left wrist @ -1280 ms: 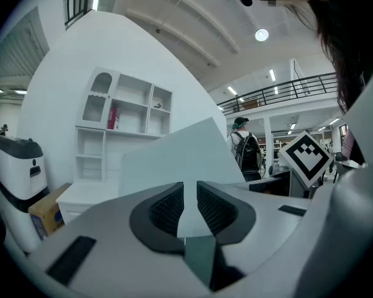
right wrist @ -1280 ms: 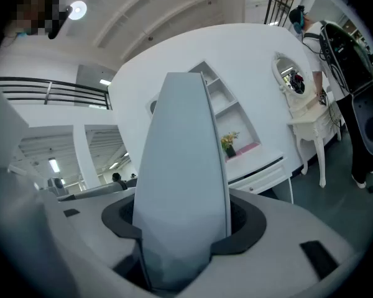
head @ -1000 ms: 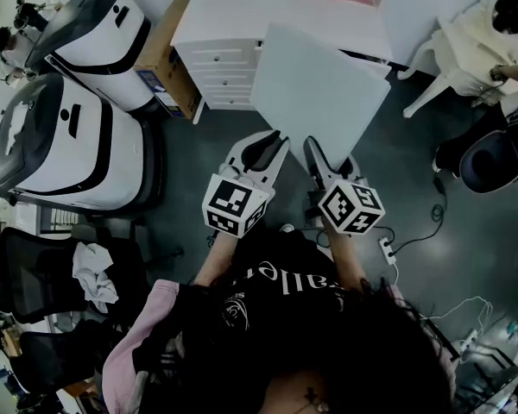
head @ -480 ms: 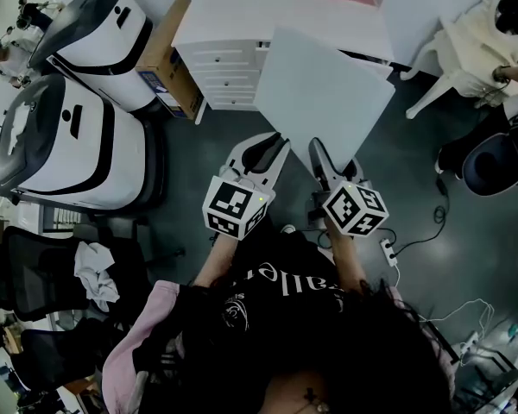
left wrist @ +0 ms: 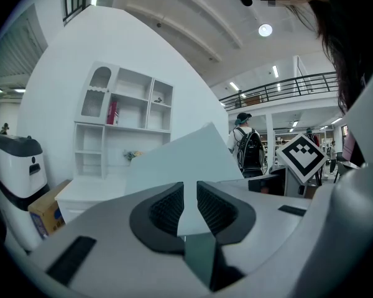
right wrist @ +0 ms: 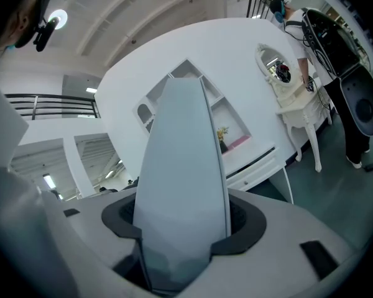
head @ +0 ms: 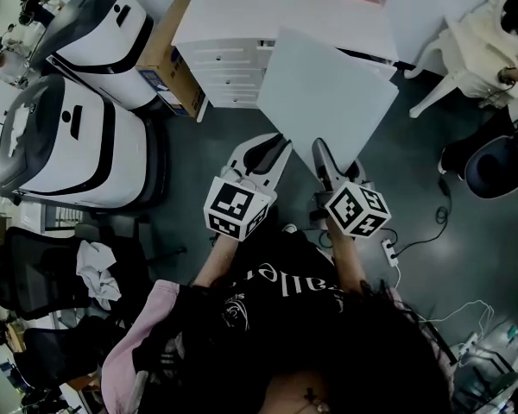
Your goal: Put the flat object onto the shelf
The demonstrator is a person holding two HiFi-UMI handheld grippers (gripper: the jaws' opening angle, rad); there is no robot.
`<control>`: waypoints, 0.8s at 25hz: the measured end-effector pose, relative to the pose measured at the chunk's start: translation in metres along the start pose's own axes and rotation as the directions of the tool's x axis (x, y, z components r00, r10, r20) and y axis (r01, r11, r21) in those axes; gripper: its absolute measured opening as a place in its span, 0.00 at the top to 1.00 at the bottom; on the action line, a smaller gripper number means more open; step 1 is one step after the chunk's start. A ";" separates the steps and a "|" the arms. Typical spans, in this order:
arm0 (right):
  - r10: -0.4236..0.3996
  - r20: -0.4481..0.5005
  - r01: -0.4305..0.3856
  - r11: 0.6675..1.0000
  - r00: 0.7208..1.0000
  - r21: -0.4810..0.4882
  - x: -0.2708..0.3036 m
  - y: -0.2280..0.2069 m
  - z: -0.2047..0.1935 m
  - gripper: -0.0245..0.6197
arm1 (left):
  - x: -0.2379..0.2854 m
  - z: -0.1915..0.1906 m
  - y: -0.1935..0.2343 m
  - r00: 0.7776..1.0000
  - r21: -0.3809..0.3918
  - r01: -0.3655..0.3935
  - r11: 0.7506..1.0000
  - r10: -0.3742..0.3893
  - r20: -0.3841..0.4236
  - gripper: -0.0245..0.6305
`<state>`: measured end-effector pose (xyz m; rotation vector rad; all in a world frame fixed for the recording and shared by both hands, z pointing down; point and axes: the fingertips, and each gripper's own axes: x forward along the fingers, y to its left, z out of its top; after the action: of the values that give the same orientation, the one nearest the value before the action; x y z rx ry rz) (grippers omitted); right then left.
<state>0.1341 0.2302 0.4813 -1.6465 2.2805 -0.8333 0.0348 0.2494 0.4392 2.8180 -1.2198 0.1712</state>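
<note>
**Item: white board held in two grippers, in front of the shelf unit**

Hidden or unclear. In the head view the upper part of the shelf unit (head: pixel 233 24) is cut off by the top edge. Only its drawer base and flat top show. The board (head: pixel 328 89) covers the right front corner of the unit there. The board's near corner is lost under the two grippers. In the right gripper view the board (right wrist: pixel 180 166) blocks most of the unit, with only a few open compartments showing past its edge. The person's dark shirt and hair fill the bottom of the head view.

Grip. The left gripper (head: pixel 272 149) has its pads pressed on the board's thin corner, seen edge-on in its own view (left wrist: pixel 189 194). The right gripper (head: pixel 324 158) stands wide and is clamped on the same board, which fills the gap between its pads (right wrist: pixel 183 219).

Place. The board is tilted in the air, in front of the unit and off the floor (head: pixel 198 162).

Room. Bare dark floor lies between the unit and the person. Left of the unit stand a cardboard box (head: pixel 168 59) and two large white-and-black machines (head: pixel 65 141). Right of it stands a white chair (head: pixel 466 50). A power strip (head: pixel 387 250) lies on the floor near the person.
</note>
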 end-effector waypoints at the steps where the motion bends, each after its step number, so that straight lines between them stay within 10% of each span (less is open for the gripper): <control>1: -0.003 -0.001 0.003 1.000 1.000 0.002 0.003 -0.001 0.001 0.49 | 0.002 0.000 0.002 1.000 -0.001 0.001 1.000 -0.001 -0.002 0.85; 20: -0.063 -0.037 0.063 0.998 0.997 -0.001 0.164 -0.010 0.031 0.49 | 0.104 0.013 0.151 0.998 -0.018 0.057 0.998 -0.056 0.010 0.85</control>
<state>0.0985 0.0668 0.4862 -1.7254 2.2628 -0.8858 -0.0031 0.0698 0.4426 2.8369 -1.1361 0.1424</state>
